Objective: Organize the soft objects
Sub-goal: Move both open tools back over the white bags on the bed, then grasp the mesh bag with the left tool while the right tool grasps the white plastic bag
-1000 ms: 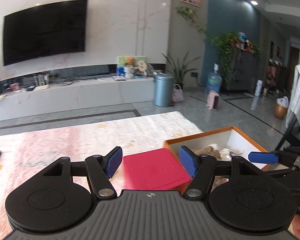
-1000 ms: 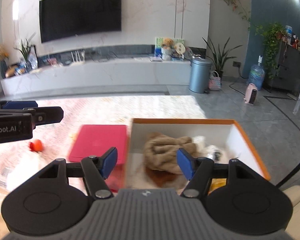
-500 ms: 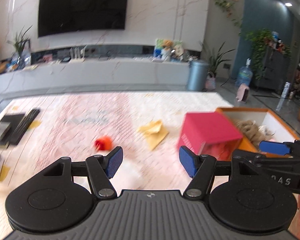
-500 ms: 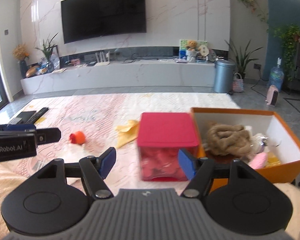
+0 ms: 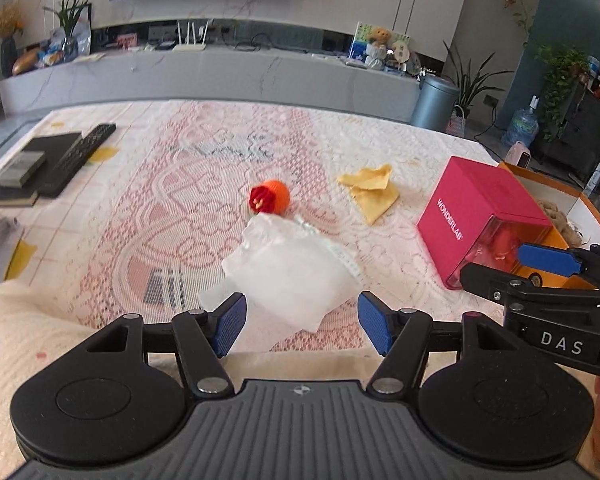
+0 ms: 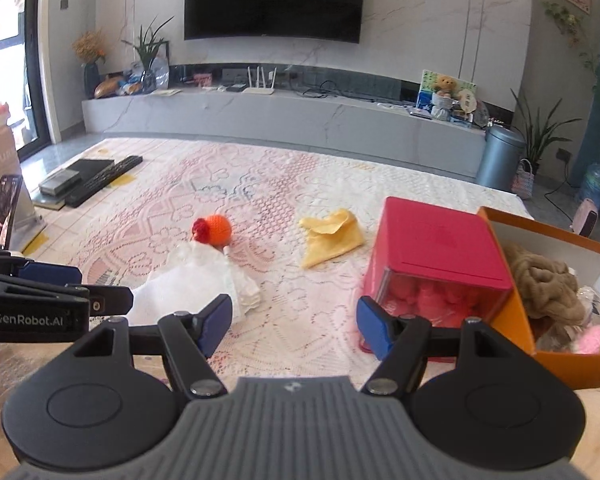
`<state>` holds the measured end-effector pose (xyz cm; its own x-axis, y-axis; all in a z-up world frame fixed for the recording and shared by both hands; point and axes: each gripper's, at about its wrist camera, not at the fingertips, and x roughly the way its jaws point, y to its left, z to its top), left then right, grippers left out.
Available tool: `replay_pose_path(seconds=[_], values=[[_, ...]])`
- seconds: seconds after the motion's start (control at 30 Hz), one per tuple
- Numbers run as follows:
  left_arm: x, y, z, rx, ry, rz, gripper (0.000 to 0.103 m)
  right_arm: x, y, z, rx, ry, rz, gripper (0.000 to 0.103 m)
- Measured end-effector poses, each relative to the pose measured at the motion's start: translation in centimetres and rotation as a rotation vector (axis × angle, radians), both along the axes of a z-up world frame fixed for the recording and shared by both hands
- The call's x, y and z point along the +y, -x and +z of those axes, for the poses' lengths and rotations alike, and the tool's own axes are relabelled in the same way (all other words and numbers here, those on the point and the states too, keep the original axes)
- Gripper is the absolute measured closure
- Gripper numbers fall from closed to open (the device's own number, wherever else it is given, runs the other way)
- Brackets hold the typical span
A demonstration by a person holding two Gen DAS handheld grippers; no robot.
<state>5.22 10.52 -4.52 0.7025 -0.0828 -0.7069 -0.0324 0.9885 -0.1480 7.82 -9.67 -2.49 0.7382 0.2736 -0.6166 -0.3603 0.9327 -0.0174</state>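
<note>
Grippers, two: your left gripper (image 5: 302,322) has its jaws spread wide, nothing between the pads, hanging low over the near edge of the white crumpled bag (image 5: 290,276). Your right gripper (image 6: 294,326) is likewise spread and empty, aimed at bare lace tablecloth (image 6: 260,184) between the bag and the red box (image 6: 436,256).

Soft items loose on the cloth, three: one white bag, one orange knitted ball (image 5: 270,197) touching its far edge, one yellow cloth (image 5: 370,192) lying to the ball's right, apart from it, crumpled flat.

Boxes, two: one red box with a clear front, tilted, lettered WONDERLAB on its side, standing just beside one orange-rimmed open box (image 6: 576,364). Inside that open box: one tan woolly bundle (image 6: 544,280), one pink piece (image 6: 590,340) at the near corner, other contents too tangled to count.

Far left on the cloth: one remote control (image 6: 104,180) beside one dark flat device (image 6: 86,169).
</note>
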Motion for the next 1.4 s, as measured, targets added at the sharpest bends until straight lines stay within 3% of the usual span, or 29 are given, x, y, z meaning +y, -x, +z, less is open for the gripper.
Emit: replay_pose_path(seconds=[0.33,0.47,0.67,0.97,1.07,1.13,1.2,1.23,1.27,1.37,1.4], values=[[1.2,-1.9,-1.3,0.048,0.057,0.057,0.027,2.0,-2.8,-2.8,0.081,0.030,0.039,0.035],[1.3,-3.6,-1.7,0.072,0.067,0.035,0.026,2.9,-4.4,-3.4,0.099,0.041,0.062,0.036],[0.9,-6.0,-2.6,0.114,0.059,-0.004,0.023,3.8,-6.9,-4.5,0.125,0.050,0.087,0.054],[-2.0,-7.8,-5.3,0.223,-0.069,-0.112,0.025,2.5,-8.4,-6.5,0.179,0.045,0.046,0.059],[-2.2,-8.5,-6.0,0.247,-0.081,-0.102,0.026,2.0,-8.5,-6.8,0.185,0.042,0.031,0.059],[-2.2,-9.0,-6.6,0.279,-0.074,-0.090,0.032,1.8,-8.6,-7.0,0.194,0.031,0.028,0.059],[-2.0,-9.2,-6.9,0.299,-0.069,-0.076,0.054,1.7,-8.5,-7.0,0.195,0.023,0.030,0.054],[-1.9,-9.2,-6.8,0.295,-0.067,-0.073,0.059,1.7,-8.4,-7.0,0.191,0.022,0.033,0.053],[-1.8,-9.0,-6.7,0.286,-0.059,-0.074,0.073,1.8,-8.4,-6.9,0.184,0.025,0.037,0.053],[-1.6,-8.6,-6.3,0.270,-0.030,-0.069,0.095,2.0,-8.2,-6.9,0.176,0.033,0.046,0.051],[-1.4,-8.5,-6.0,0.263,-0.017,-0.063,0.098,2.0,-8.1,-6.9,0.176,0.036,0.048,0.051]])
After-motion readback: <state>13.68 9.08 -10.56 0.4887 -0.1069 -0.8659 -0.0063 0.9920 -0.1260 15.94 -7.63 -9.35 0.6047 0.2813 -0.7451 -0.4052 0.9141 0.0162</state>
